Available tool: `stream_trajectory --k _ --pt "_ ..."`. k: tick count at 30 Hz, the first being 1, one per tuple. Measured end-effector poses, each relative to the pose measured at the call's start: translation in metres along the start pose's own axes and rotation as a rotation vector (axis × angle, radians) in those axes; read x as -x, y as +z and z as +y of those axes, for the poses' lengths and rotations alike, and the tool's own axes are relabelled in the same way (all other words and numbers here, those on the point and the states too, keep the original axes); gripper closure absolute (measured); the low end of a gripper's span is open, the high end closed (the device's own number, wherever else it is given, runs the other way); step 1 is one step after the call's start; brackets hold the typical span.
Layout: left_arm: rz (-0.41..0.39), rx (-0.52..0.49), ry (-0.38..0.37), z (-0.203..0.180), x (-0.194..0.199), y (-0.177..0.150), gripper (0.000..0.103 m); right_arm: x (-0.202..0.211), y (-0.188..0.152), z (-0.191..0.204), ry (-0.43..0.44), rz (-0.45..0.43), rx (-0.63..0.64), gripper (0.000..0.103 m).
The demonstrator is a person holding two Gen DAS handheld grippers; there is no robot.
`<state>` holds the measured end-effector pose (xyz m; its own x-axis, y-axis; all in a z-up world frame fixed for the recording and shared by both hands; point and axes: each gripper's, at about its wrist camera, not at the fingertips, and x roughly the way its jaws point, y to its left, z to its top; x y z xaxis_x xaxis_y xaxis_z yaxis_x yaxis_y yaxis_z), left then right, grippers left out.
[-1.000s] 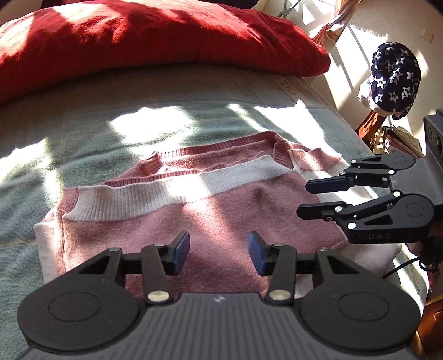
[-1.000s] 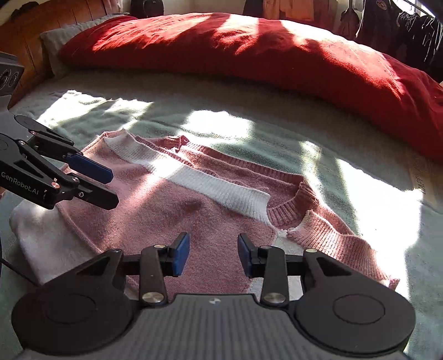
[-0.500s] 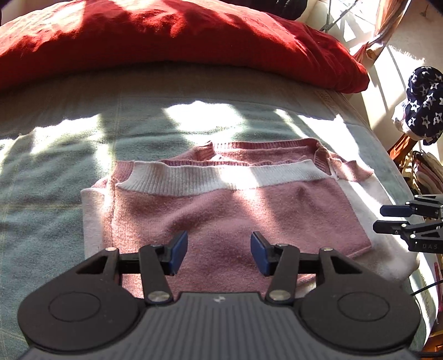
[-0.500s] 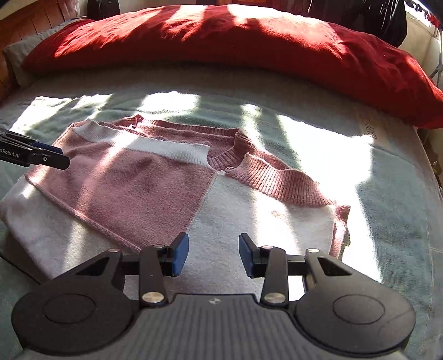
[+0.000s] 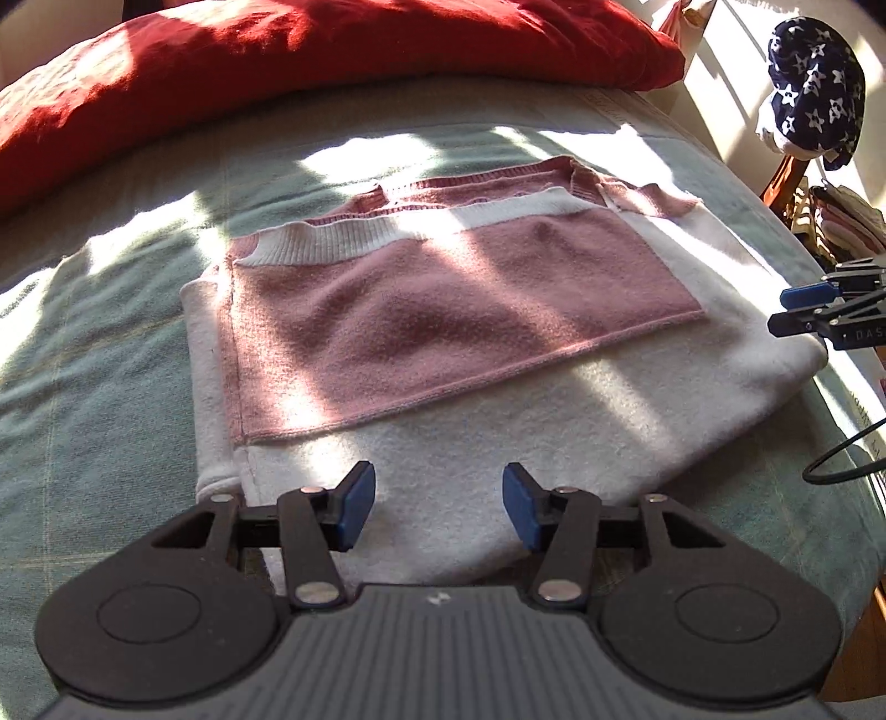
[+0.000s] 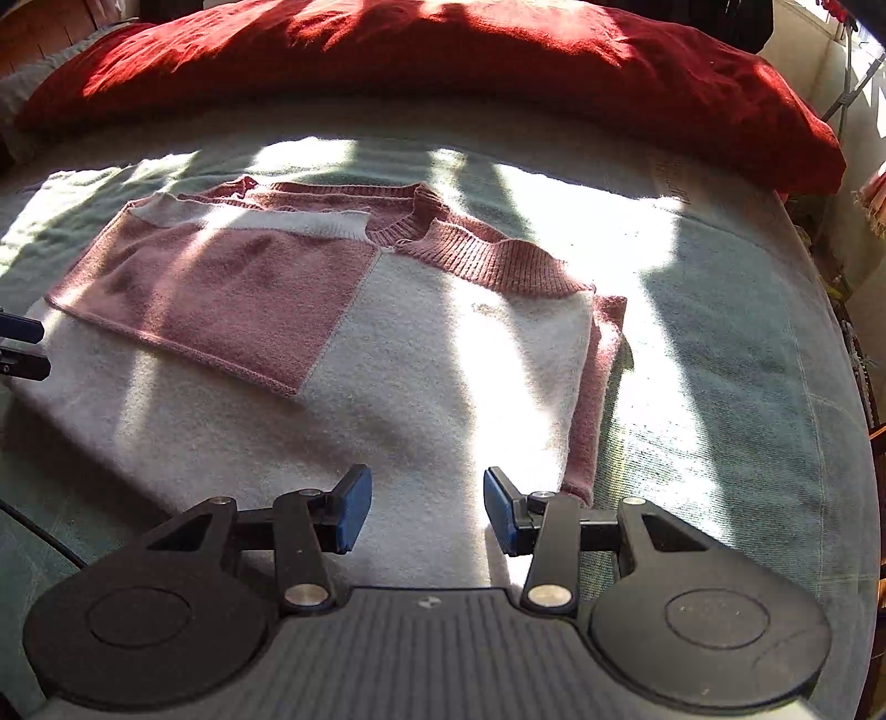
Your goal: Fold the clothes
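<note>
This is a bedroom in a home, lit by strong sunlight falling in bars across a wide bed covered with a pale green woven bedspread (image 6: pixel 747 343). A long, plump red fabric bolster pillow (image 6: pixel 443 61) lies across the head of the bed, with a brown wooden headboard (image 6: pixel 39 27) just behind it at the left corner. Beside the bed a navy cloth with white stars (image 5: pixel 814 77) hangs over a stand, and dark garments (image 6: pixel 742 22) hang in the far corner.
</note>
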<state>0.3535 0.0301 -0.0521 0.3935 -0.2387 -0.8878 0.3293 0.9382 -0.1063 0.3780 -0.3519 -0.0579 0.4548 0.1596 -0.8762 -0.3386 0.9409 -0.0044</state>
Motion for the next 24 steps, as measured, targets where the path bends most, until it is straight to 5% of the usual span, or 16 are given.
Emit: stream_trajectory --k 5,11,16,24 --pt "0.040 0.107 0.003 0.011 0.001 -0.031 0.051 -0.004 -0.033 0.000 -0.027 0.074 0.021 0.054" --pt "-0.042 0.056 0.009 0.005 0.015 -0.011 0.047 0.014 -0.028 -0.001 -0.020 0.016 0.018 0.052" --pt "-0.014 0.108 0.045 0.020 -0.007 -0.016 0.047 -0.008 -0.025 -0.005 -0.046 0.040 -0.007 0.051" --pt "-0.032 0.141 0.025 0.008 0.018 -0.015 0.047 0.005 -0.033 -0.005 -0.058 0.039 -0.019 0.044"
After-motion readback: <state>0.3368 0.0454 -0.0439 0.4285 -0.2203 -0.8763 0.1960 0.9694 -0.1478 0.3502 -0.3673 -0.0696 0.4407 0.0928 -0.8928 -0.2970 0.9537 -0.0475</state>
